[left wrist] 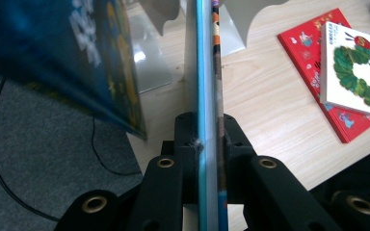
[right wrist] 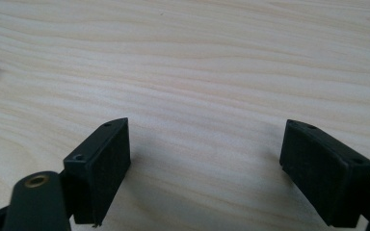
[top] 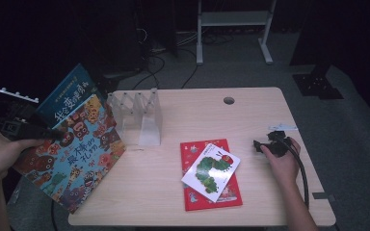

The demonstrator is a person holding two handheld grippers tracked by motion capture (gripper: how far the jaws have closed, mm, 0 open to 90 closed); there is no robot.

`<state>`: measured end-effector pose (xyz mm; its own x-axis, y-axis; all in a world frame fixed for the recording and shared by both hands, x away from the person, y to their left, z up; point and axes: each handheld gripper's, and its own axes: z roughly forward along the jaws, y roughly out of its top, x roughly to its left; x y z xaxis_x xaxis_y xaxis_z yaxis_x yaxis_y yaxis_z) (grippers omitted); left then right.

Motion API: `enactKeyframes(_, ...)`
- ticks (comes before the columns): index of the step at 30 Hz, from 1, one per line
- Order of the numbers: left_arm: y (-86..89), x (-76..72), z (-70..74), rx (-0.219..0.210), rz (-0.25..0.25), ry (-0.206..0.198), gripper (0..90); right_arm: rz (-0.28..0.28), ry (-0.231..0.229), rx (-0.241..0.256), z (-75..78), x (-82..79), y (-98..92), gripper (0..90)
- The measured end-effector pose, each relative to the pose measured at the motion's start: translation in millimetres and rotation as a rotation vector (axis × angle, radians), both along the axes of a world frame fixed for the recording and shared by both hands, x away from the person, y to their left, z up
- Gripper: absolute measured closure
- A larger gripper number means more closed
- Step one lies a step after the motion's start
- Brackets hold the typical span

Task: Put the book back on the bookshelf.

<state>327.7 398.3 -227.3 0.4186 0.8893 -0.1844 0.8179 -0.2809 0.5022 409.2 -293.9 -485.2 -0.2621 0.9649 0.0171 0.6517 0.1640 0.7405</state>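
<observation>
My left gripper (top: pixel 33 131) is off the table's left edge, held up in the air. It is shut on the edge of a large colourful picture book (top: pixel 79 154). In the left gripper view the book's thin edge (left wrist: pixel 207 72) runs upright between the jaws of the left gripper (left wrist: pixel 207 139). A blue book (top: pixel 72 91) stands close behind it; what holds it I cannot tell. A white caterpillar book (top: pixel 211 171) lies on a red book (top: pixel 221 197) at the table's middle. My right gripper (top: pixel 262 144) is low over the table, right of them, open and holding nothing (right wrist: pixel 204 163).
A clear plastic book rack (top: pixel 139 115) stands at the back left of the wooden table (top: pixel 250 110). A round cable hole (top: pixel 229 100) is near the far edge. Cables and a white stand leg (top: pixel 200 43) are on the grey floor beyond.
</observation>
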Motion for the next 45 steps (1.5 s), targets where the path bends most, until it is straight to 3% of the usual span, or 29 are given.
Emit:
enactKeyframes(7, 2.1, 3.2, -4.1, -0.008, 0.067, -0.02, 80.6, 0.0, 0.0, -0.001, -0.1, 1.1, -0.4, 17.0)
enactKeyframes(15, -9.5, 16.7, -0.5, 0.001, 0.114, -0.04, 80.7, 0.001, -0.001, -0.002, -0.1, 1.7, -0.6, 17.0)
enactKeyframes(22, -20.1, 29.9, 1.4, 0.039, 0.136, -0.037, 80.6, 0.002, -0.001, -0.002, -0.1, 1.7, -0.7, 17.0)
enactKeyframes(30, -22.8, 37.4, 3.2, 0.035, 0.163, -0.045, 80.7, 0.003, 0.0, -0.002, -0.1, 1.9, -0.8, 17.0)
enactKeyframes(36, -25.7, 42.4, 3.1, 0.055, 0.172, -0.048, 80.6, 0.003, 0.0, -0.001, -0.1, 1.9, -0.8, 17.0)
enactKeyframes(45, -31.8, 51.0, 3.5, 0.049, 0.191, -0.08, 80.6, 0.003, 0.0, -0.002, -0.1, 2.1, -0.9, 17.0)
